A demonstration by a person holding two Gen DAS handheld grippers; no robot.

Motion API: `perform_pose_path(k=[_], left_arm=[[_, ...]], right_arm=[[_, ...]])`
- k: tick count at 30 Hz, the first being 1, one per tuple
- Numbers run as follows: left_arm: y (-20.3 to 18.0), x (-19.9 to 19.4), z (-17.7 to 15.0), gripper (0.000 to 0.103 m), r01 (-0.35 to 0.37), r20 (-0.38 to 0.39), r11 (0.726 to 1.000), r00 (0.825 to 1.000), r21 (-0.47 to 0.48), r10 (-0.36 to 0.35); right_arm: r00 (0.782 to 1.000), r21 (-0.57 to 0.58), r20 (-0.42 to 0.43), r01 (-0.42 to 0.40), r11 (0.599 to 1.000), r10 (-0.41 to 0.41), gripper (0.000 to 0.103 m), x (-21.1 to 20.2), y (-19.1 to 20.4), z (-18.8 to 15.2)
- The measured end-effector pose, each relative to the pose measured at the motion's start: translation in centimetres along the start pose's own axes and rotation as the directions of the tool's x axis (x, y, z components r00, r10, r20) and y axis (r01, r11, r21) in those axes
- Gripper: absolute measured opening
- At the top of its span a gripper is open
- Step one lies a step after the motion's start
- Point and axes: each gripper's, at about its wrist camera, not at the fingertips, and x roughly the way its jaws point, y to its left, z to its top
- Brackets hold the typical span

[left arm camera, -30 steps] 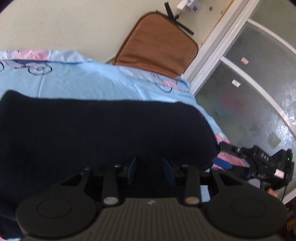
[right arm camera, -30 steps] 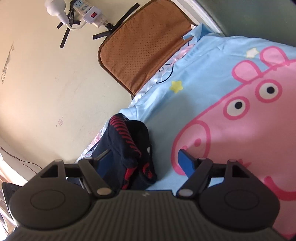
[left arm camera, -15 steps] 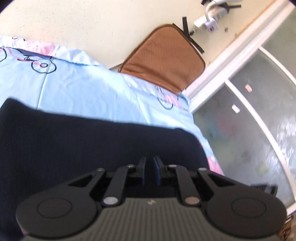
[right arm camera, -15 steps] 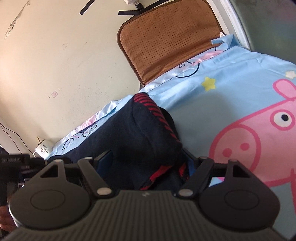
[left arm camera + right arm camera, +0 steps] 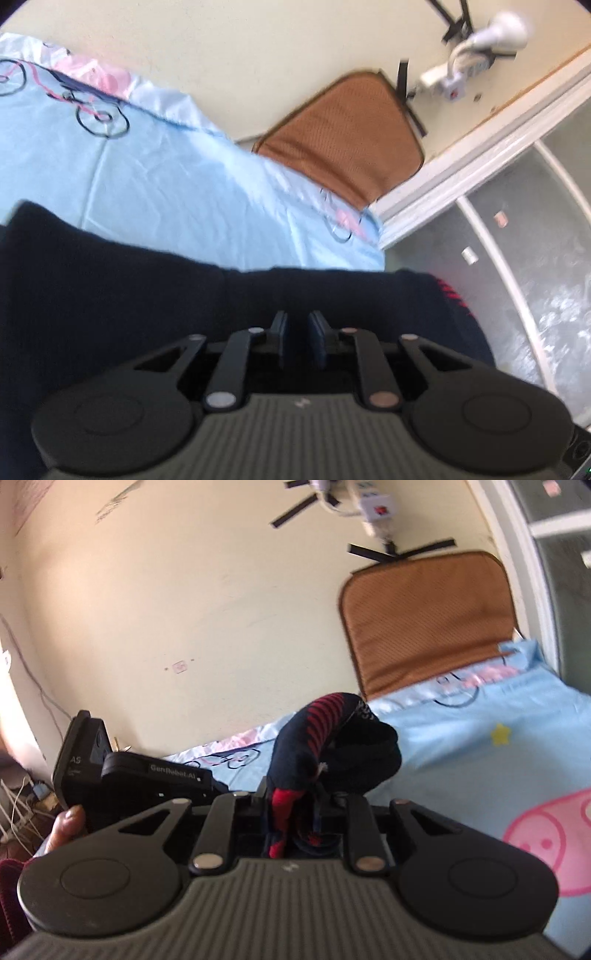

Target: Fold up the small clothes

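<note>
We are pinching the dark knit garment [image 5: 332,753] in the right gripper [image 5: 295,812], whose jaws have just been closing on a bunched, red-striped end, while the left gripper [image 5: 298,334], fingers narrow, is probably nipping its near edge, though blur hides the contact. The soft, thick fabric is lying across the smooth blue bedsheet [image 5: 184,192], and we are risking a slipped or lopsided fold because the right grip is taking a wad, not one layer.

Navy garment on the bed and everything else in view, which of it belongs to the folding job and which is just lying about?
Part of the job:
navy garment
right gripper, shut on it
left gripper, closed on its edge
blue bedsheet as folding surface

Just lying about:
brown cushion
power strip
cables
</note>
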Motion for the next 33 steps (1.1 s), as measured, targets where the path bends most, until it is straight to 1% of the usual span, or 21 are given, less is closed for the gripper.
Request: perform_pose_path(k=[2,4,6,9,12,14,16,17,18,19,20,22,23,25,26,27,28,29,31,32,33], left_arm=[[1.0,-3.8,0.9,0.026,-0.002,0.098,1.000,0.995,-0.017,0.004],[1.9,-7.0,1.4,0.028,-0.046,0.168,0.999,0.985,-0.015,0.048],[2.9,-10.1,1.6,0.031,-0.102,0.226,0.995,0.969,-0.018,0.103],[4.5,-13.1,1.3,0.036,-0.141,0.274,0.989,0.950,-0.040,0.147],[5.4,-14.9,0.7,0.040,-0.172,0.304,0.984,0.936,-0.049,0.179],[5.6,-15.3,0.5,0.041,-0.187,0.304,0.981,0.933,-0.046,0.192],[5.3,-15.2,0.4,0.044,-0.180,0.303,0.983,0.936,-0.023,0.178],[4.8,-15.0,0.4,0.046,-0.171,0.303,0.985,0.939,0.000,0.163],[4.2,-14.8,0.4,0.046,-0.158,0.304,0.987,0.942,0.036,0.140],[3.4,-14.4,0.4,0.046,-0.157,0.304,0.985,0.944,0.071,0.129],[2.6,-13.8,0.5,0.046,-0.173,0.306,0.980,0.942,0.100,0.135],[1.6,-12.2,0.7,0.046,-0.218,0.292,0.966,0.941,0.139,0.170],[1.5,-11.5,0.9,0.047,-0.233,0.284,0.961,0.941,0.146,0.185],[2.0,-10.1,1.5,0.049,-0.281,0.252,0.952,0.936,0.123,0.244],[2.5,-9.7,1.7,0.049,-0.301,0.244,0.948,0.932,0.106,0.269],[3.1,-9.4,1.8,0.049,-0.323,0.239,0.942,0.925,0.090,0.295],[3.9,-9.0,2.0,0.048,-0.351,0.227,0.934,0.917,0.072,0.327],[4.7,-8.7,2.1,0.048,-0.361,0.212,0.931,0.915,0.052,0.343],[6.2,-8.3,2.1,0.048,-0.354,0.188,0.935,0.919,0.004,0.347],[6.6,-8.3,2.1,0.049,-0.347,0.185,0.938,0.921,-0.010,0.343],[6.8,-8.3,2.0,0.050,-0.342,0.187,0.940,0.922,-0.016,0.339]], right_arm=[[1.000,-0.088,0.000,-0.024,0.996,0.025,0.023,0.8,2.7,0.3],[0.998,-0.180,-0.009,-0.065,0.982,0.064,0.023,2.1,5.7,0.3],[0.994,-0.270,-0.032,-0.112,0.956,0.107,0.023,3.5,8.6,-0.1],[0.983,-0.395,-0.097,-0.182,0.900,0.156,0.023,6.4,12.8,-1.9],[0.963,-0.433,-0.215,-0.242,0.868,0.162,0.023,10.2,15.3,-4.2],[0.943,-0.450,-0.296,-0.280,0.848,0.155,0.024,12.7,16.1,-6.0],[0.952,-0.529,-0.263,-0.277,0.802,0.156,0.028,12.7,16.9,-7.2],[0.953,-0.556,-0.261,-0.280,0.783,0.155,0.034,12.4,17.4,-7.4],[0.946,-0.562,-0.271,-0.303,0.770,0.175,0.049,12.2,17.4,-7.4],[0.934,-0.554,-0.290,-0.340,0.760,0.206,0.056,11.9,17.2,-7.3],[0.927,-0.546,-0.301,-0.359,0.757,0.223,0.061,11.5,17.5,-7.1],[0.914,-0.535,-0.317,-0.393,0.748,0.254,0.061,10.3,17.0,-6.8],[0.899,-0.508,-0.330,-0.425,0.749,0.287,0.061,9.5,16.5,-6.3],[0.861,-0.408,-0.345,-0.495,0.767,0.373,0.061,7.9,14.8,-4.9],[0.845,-0.350,-0.335,-0.522,0.778,0.417,0.061,7.2,13.6,-3.9],[0.837,-0.295,-0.310,-0.536,0.791,0.451,0.060,6.6,12.3,-2.8],[0.841,-0.248,-0.273,-0.530,0.811,0.466,0.060,6.2,11.1,-1.6],[0.856,-0.207,-0.238,-0.507,0.837,0.460,0.060,6.1,9.9,-0.5],[0.892,-0.116,-0.200,-0.432,0.895,0.404,0.056,7.7,8.0,1.5],[0.909,-0.079,-0.202,-0.387,0.919,0.365,0.044,9.0,7.2,2.3],[0.917,-0.054,-0.217,-0.354,0.934,0.335,0.032,10.5,6.7,2.8]])
